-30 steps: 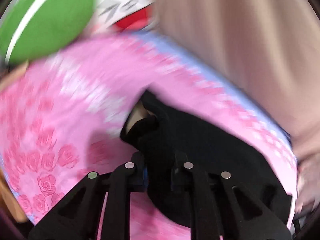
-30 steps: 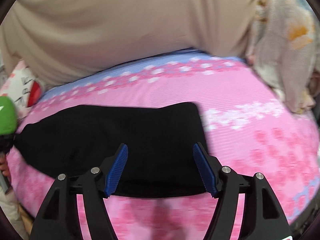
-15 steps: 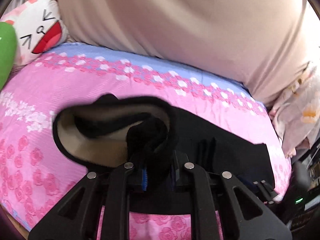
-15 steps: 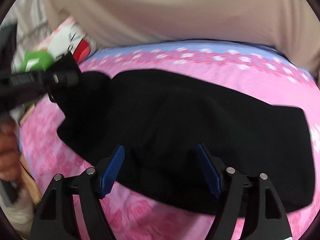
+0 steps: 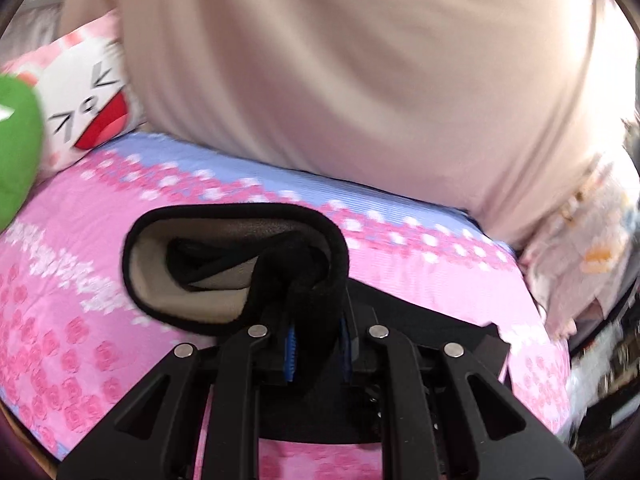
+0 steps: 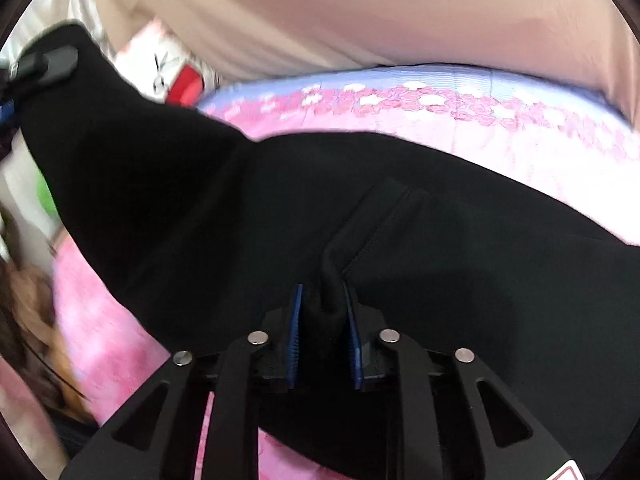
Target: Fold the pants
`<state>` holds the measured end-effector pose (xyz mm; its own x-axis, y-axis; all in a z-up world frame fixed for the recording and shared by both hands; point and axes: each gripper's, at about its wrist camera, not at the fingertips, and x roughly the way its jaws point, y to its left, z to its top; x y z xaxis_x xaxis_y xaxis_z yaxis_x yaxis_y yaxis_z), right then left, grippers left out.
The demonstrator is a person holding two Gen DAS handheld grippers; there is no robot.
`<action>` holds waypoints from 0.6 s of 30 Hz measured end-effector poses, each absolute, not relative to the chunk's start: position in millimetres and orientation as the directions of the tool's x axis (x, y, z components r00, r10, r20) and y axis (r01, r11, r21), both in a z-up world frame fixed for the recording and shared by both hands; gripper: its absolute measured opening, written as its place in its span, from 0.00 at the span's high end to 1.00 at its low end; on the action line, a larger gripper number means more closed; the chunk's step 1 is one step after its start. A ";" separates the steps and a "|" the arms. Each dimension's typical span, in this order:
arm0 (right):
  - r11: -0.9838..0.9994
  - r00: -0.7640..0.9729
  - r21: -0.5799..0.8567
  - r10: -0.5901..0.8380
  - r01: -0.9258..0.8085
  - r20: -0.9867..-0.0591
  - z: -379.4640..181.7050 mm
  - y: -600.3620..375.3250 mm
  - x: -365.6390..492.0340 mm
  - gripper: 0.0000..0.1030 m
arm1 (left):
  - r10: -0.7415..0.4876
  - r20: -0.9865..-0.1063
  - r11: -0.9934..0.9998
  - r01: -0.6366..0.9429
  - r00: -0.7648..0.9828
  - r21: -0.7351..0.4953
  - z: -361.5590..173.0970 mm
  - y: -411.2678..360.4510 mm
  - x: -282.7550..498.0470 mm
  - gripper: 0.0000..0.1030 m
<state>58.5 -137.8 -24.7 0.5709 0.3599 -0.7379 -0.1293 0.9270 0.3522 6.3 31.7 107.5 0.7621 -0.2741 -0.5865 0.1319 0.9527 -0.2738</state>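
Black pants (image 6: pixel 440 216) lie across a pink flowered bed sheet (image 6: pixel 520 148). My left gripper (image 5: pixel 316 344) is shut on one end of the pants (image 5: pixel 304 276), lifted off the bed so the opening gapes and shows its pale lining (image 5: pixel 188 292). In the right wrist view that lifted end rises to the upper left, where the left gripper (image 6: pixel 36 68) pinches it. My right gripper (image 6: pixel 324 328) is closing on a raised fold of the black cloth near the middle of the pants, and its blue pads (image 6: pixel 294 336) press the fold.
A person in a beige top (image 5: pixel 360 72) leans over the bed's far side. A white cartoon pillow (image 5: pixel 88 96) and a green cushion (image 5: pixel 16 152) sit at the far left. Floral bedding (image 5: pixel 588 256) lies at the right edge. A hand (image 6: pixel 36 312) shows at left.
My left gripper lifted its end of the pants and carried it rightward, opening the cloth loop. My right gripper swung left over the pants and closed from wide open onto a fold.
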 end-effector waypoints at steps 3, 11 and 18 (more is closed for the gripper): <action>0.898 0.658 0.438 0.358 -0.048 -0.663 4.4 -196.1 30.9 0.74 | -0.367 -0.592 0.930 0.271 0.718 -0.249 110.7 -23.8 -3.0 0.81; 0.881 0.724 0.346 0.005 0.323 -0.690 23.8 -335.4 -58.3 0.51 | -0.479 -0.751 0.820 0.537 0.454 -0.199 29.0 -153.9 -27.1 0.29; 0.879 0.711 0.459 0.242 0.127 -0.660 16.6 -302.7 -37.2 0.32 | -0.363 -0.721 0.927 0.309 0.591 -0.214 43.7 -45.2 -28.8 0.15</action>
<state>-37.2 -302.7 16.6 0.7109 0.2419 -0.6604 0.1270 0.8794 0.4588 -28.8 -45.2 43.7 0.5906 -0.3628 -0.7208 0.3086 0.9269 -0.2137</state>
